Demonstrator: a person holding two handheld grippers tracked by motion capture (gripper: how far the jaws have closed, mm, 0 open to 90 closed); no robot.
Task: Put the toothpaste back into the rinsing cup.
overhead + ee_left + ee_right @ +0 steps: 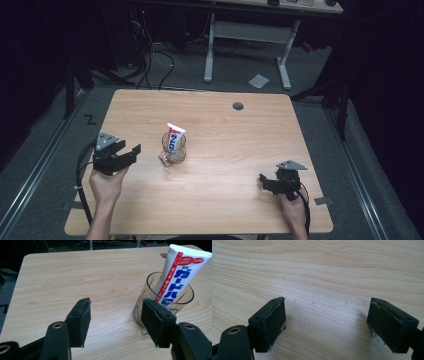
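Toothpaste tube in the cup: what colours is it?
White toothpaste tube with blue lettering and red stripe; clearest in left gripper view.

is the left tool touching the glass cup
Apart. The high view shows bare table between the left tool and the glass cup.

Near the middle of the worktop (225,130), a cup (173,148); inside it, a tube (174,137), upright, tilted a little, top above the rim. Left of the cup, near it but apart: left tool (129,149), over the worktop's left edge. Well to the right, toward the near right corner: right tool (263,182), low over bare wood. Behind the cup, toward the far edge: a hole (238,106).
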